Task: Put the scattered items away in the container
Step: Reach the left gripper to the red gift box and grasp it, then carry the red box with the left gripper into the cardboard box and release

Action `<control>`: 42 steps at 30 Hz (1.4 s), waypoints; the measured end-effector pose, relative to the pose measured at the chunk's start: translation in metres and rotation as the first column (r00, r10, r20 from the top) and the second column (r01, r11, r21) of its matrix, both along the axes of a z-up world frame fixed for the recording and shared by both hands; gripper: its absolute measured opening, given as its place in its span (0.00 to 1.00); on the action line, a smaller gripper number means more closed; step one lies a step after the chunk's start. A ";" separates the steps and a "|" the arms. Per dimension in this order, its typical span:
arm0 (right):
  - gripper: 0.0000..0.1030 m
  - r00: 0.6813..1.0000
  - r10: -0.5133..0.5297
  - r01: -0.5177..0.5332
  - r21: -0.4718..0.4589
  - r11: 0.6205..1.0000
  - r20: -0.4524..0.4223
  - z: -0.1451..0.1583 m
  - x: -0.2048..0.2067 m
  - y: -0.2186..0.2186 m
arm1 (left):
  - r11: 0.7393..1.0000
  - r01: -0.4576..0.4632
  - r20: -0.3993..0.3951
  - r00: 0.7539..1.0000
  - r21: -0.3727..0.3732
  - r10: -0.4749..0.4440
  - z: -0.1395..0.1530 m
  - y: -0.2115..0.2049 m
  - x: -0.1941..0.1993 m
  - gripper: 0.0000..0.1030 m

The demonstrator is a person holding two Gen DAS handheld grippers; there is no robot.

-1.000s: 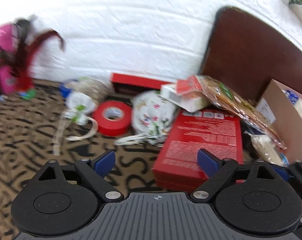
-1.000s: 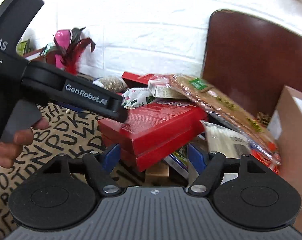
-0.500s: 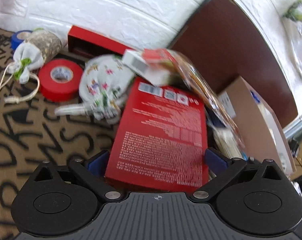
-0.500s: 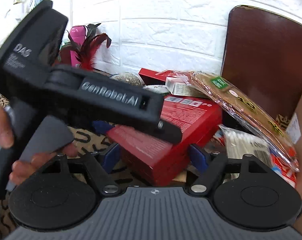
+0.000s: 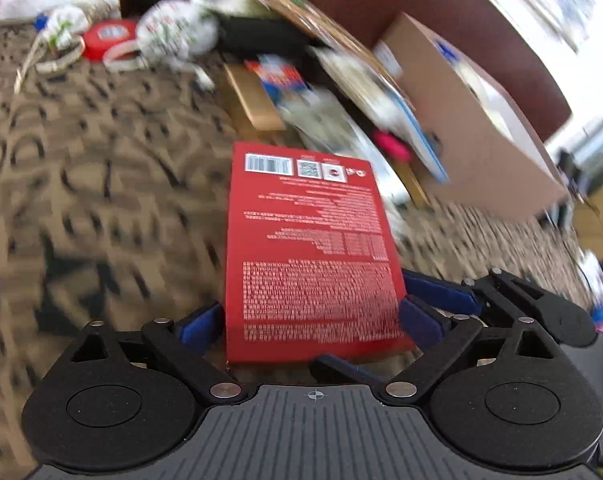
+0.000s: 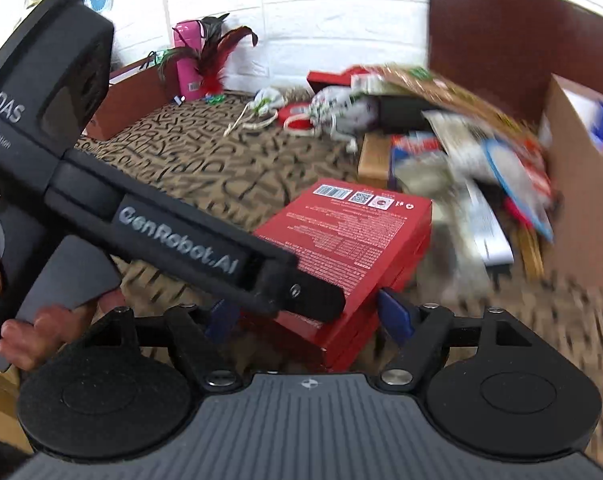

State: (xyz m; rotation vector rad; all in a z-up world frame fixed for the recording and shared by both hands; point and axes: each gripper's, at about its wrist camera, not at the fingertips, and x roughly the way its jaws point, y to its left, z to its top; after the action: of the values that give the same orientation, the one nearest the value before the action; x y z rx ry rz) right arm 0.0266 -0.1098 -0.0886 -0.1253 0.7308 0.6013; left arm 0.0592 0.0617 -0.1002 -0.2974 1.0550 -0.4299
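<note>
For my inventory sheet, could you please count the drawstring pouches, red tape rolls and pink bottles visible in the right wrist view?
Drawstring pouches: 2, the white pouch and the floral pouch
Red tape rolls: 1
Pink bottles: 1
Total: 4

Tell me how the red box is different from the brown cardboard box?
The red box is bright red with white print and a barcode; the cardboard box is mostly plain brown. The red box is flat and closed; the cardboard box is open on top with things inside. The red box is gripped by the left hand-held gripper; the cardboard box rests on the patterned cloth. Both are straight-edged boxes.
</note>
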 end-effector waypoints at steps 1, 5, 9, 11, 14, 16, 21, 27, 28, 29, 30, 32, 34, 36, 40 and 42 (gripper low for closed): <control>0.80 1.000 -0.002 0.002 -0.002 1.000 -0.004 0.001 -0.011 -0.005 | 1.000 0.024 -0.008 1.000 -0.004 -0.024 0.000 -0.004 -0.012 0.95; 0.79 0.999 -0.001 0.002 0.022 1.000 -0.036 0.000 -0.039 -0.029 | 0.997 0.073 -0.006 0.997 0.002 -0.073 0.002 -0.008 -0.037 0.95; 0.86 1.000 0.007 -0.008 -0.036 0.999 -0.005 -0.002 -0.048 -0.041 | 0.996 0.013 0.012 1.000 0.085 -0.014 0.003 -0.001 -0.028 0.96; 0.87 1.000 0.028 -0.027 -0.061 0.998 0.003 -0.004 -0.049 -0.041 | 0.997 0.021 0.002 1.000 0.070 -0.021 0.002 0.000 -0.021 0.95; 0.87 0.999 0.046 -0.045 -0.091 0.995 0.008 -0.011 -0.045 -0.036 | 0.998 0.052 -0.007 0.999 0.038 -0.052 0.000 -0.007 -0.012 0.81; 0.84 0.997 0.070 -0.068 -0.097 0.993 0.020 -0.013 -0.045 -0.032 | 0.997 0.069 -0.014 0.998 0.026 -0.068 0.001 -0.012 -0.008 0.79; 0.79 0.995 0.102 -0.102 -0.077 0.992 -0.006 -0.018 -0.040 -0.030 | 0.997 0.062 -0.014 0.998 0.046 -0.062 -0.002 -0.012 -0.005 0.91; 0.79 0.995 0.097 -0.098 -0.056 0.994 -0.021 -0.018 -0.039 -0.031 | 0.997 0.079 0.001 0.997 0.028 -0.079 -0.001 -0.014 -0.008 0.80; 0.79 0.995 0.098 -0.099 -0.051 0.994 -0.024 -0.019 -0.038 -0.032 | 0.997 0.074 0.002 0.997 0.030 -0.074 -0.002 -0.014 -0.008 0.83; 0.79 0.995 0.099 -0.100 -0.048 0.994 -0.023 -0.019 -0.038 -0.032 | 0.997 0.071 0.004 0.997 0.030 -0.071 -0.004 -0.014 -0.008 0.87; 0.79 0.995 0.100 -0.101 -0.047 0.994 -0.021 -0.019 -0.038 -0.032 | 0.997 0.074 0.008 0.997 0.025 -0.074 -0.006 -0.014 -0.008 0.88; 0.79 0.994 0.104 -0.105 -0.049 0.993 -0.014 -0.020 -0.039 -0.032 | 0.997 0.079 0.018 0.997 0.015 -0.079 -0.008 -0.016 -0.009 0.88; 0.79 0.995 0.101 -0.102 -0.044 0.994 -0.013 -0.021 -0.039 -0.032 | 0.996 0.086 0.036 0.996 0.035 -0.087 -0.007 -0.020 -0.011 0.89; 0.80 0.995 0.095 -0.095 -0.035 0.995 -0.014 -0.022 -0.038 -0.033 | 0.995 0.094 0.051 0.994 0.039 -0.096 -0.007 -0.021 -0.012 0.90; 0.82 0.996 0.085 -0.085 -0.027 0.996 -0.023 -0.026 -0.034 -0.032 | 0.996 0.090 0.043 0.995 0.013 -0.091 -0.010 -0.017 -0.008 0.91; 0.83 0.996 0.081 -0.082 -0.036 0.996 -0.025 -0.029 -0.030 -0.029 | 0.996 0.083 0.047 0.995 0.020 -0.084 -0.010 -0.019 -0.007 0.91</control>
State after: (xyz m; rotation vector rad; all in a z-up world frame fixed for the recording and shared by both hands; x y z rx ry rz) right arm -0.0039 -0.1393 -0.1177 -0.1830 0.7628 0.6682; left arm 0.0519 0.0430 -0.1100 -0.2270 1.0260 -0.5000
